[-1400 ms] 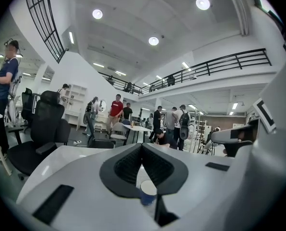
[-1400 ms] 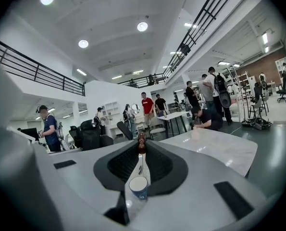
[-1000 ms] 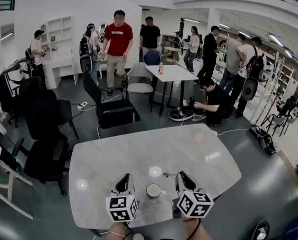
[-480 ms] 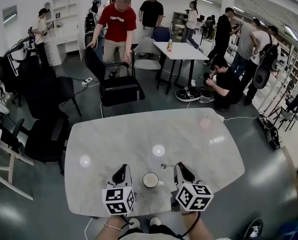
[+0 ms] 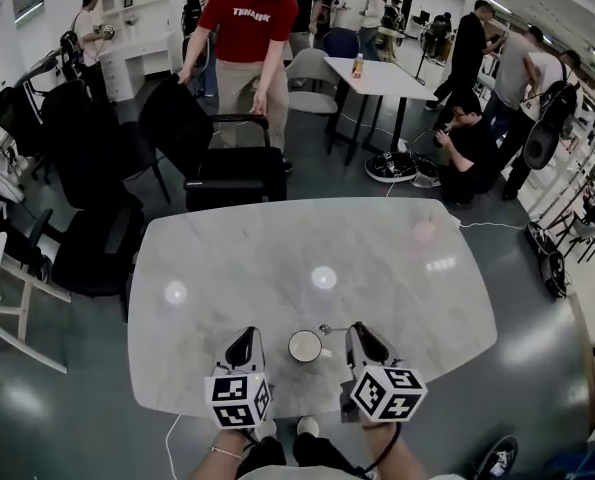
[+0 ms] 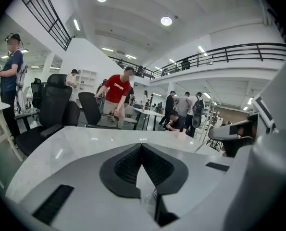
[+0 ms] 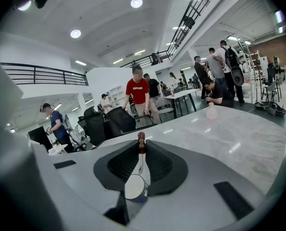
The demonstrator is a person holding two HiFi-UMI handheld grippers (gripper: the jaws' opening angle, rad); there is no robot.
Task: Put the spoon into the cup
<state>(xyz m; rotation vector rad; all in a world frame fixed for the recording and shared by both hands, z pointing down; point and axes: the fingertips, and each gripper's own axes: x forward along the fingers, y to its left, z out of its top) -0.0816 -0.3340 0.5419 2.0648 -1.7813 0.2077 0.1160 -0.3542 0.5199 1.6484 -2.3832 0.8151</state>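
Note:
A small white cup stands near the front edge of the pale marble table. My right gripper is just right of it, shut on the spoon, whose thin end juts left past the cup's far right side. In the right gripper view the spoon runs between the pads, with a brown knob at the tips of the gripper. My left gripper hovers left of the cup. Its jaws meet at the tips with nothing between them.
A black office chair stands at the table's far edge, with a person in a red shirt leaning on it. More black chairs are at the left. Several people and a white table fill the room behind.
Both grippers have sunk toward the table beside the cup. The head view has tilted down, so the table sits higher in the picture. The spoon stays in the right gripper.

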